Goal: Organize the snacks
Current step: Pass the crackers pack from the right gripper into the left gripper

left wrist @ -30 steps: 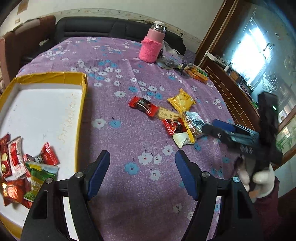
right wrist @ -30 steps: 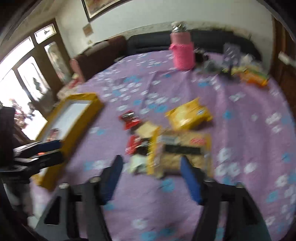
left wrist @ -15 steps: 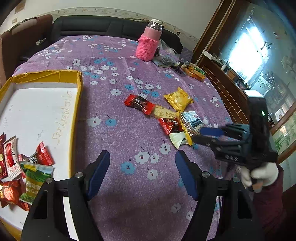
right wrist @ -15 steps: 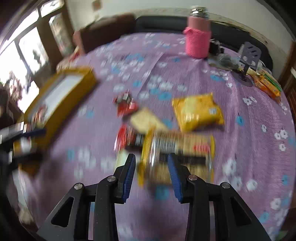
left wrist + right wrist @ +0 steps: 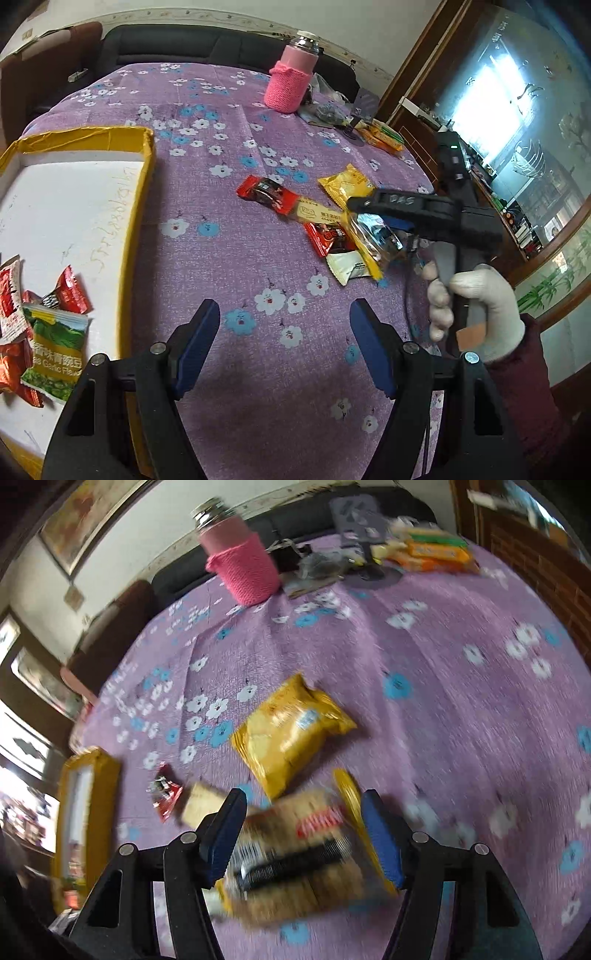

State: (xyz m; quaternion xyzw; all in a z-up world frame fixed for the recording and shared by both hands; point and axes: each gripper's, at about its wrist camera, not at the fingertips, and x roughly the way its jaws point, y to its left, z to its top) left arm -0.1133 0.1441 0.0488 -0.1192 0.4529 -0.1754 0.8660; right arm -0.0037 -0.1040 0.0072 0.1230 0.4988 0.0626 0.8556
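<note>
Now five loose snack packets [image 5: 340,236] on purple tablecloth [image 5: 229,258], left gripper [image 5: 284,343] jaws apart, empty, right gripper [image 5: 303,834] jaws just reopening astride clear cracker pack [image 5: 299,853]

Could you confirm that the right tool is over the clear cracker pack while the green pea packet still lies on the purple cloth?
Not quite: the green pea packet lies inside the yellow-rimmed box, as the left wrist view shows. The right tool is indeed over the clear cracker pack.
</note>
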